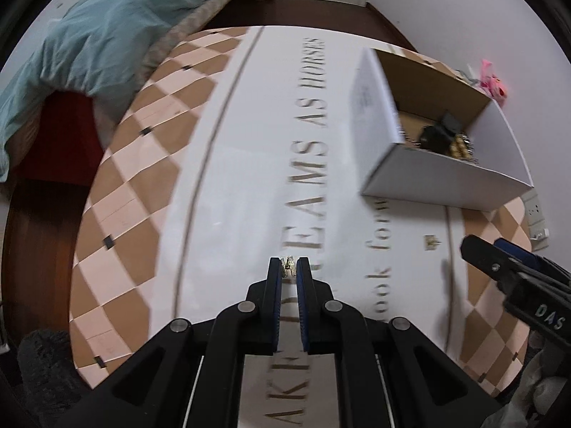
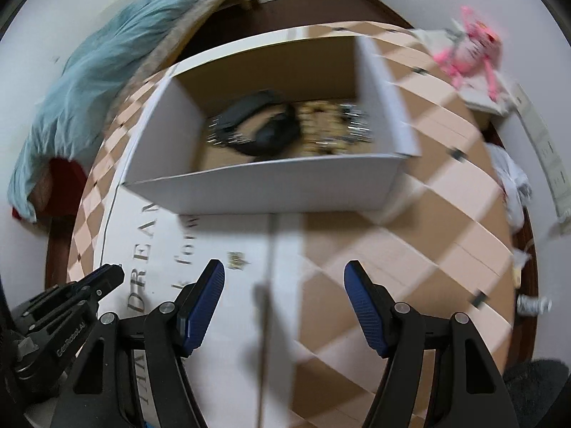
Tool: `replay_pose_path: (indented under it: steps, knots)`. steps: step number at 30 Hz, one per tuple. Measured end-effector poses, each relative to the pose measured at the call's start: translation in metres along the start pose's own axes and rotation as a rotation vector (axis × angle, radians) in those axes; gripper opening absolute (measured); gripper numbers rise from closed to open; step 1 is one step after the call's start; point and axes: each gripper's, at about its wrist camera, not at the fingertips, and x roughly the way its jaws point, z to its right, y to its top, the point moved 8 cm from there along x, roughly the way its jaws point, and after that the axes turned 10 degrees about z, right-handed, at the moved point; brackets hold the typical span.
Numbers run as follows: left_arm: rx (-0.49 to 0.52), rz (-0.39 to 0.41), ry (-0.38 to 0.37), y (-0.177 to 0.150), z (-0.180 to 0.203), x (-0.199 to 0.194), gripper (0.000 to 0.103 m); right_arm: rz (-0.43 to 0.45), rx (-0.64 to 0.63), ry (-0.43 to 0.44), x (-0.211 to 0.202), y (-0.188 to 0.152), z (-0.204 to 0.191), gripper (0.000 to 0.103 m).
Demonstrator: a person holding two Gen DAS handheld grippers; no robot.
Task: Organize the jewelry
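My left gripper (image 1: 288, 266) is shut on a small gold ring-like jewel (image 1: 287, 263) at its fingertips, above the white lettered mat (image 1: 249, 135). A white cardboard box (image 1: 446, 174) stands at the right, holding black and gold jewelry (image 1: 446, 135). In the right wrist view the box (image 2: 271, 189) is straight ahead with a black band (image 2: 264, 128) and gold pieces (image 2: 328, 125) inside. My right gripper (image 2: 284, 271) is open and empty, above the mat's edge. A small gold jewel (image 2: 237, 260) lies on the mat by its left finger; it also shows in the left wrist view (image 1: 431, 241).
The checked tablecloth (image 1: 135, 164) covers the round table. A pink toy (image 2: 471, 50) on papers lies at the far right edge. A bed with a teal blanket (image 1: 107, 35) stands beyond the table at the left. A power strip (image 2: 546, 164) is by the wall.
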Motion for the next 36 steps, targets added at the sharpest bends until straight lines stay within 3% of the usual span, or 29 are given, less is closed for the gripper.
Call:
replay_pose_path:
  steps: [2,7,9,13,14,15,23,30,36]
  knots:
    - [-0.016,-0.005,0.007,-0.002,-0.007,0.0,0.006,-0.004,-0.032,0.001,0.008,0.0,-0.014,0.07]
    - [-0.027,-0.003,0.017,-0.002,-0.017,-0.003,0.006,-0.002,-0.145,-0.054,0.025,-0.005,-0.037,0.041]
    - [-0.027,-0.001,0.017,-0.001,-0.017,-0.004,0.006,0.017,-0.199,-0.095,0.026,-0.006,-0.041,0.013]
    - [-0.024,0.002,0.002,0.001,-0.012,-0.007,0.006,0.022,-0.196,-0.079,0.022,-0.011,-0.038,0.012]
    - [-0.022,0.003,-0.004,0.003,-0.009,-0.008,0.006,0.015,-0.171,-0.065,0.02,-0.01,-0.033,0.012]
    - [-0.021,0.004,-0.014,0.003,-0.006,-0.009,0.006,0.005,-0.121,-0.037,0.016,-0.012,-0.027,0.006]
    - [0.008,0.051,-0.127,0.027,0.039,-0.036,0.006,0.053,0.074,0.075,-0.042,0.007,0.016,0.006]
    - [0.021,0.093,-0.233,0.076,0.076,-0.06,0.006,0.113,0.145,0.16,-0.079,0.061,0.028,0.006]
    - [0.083,0.037,-0.265,0.112,0.104,-0.04,0.006,0.049,0.151,0.14,-0.054,0.103,0.04,0.006]
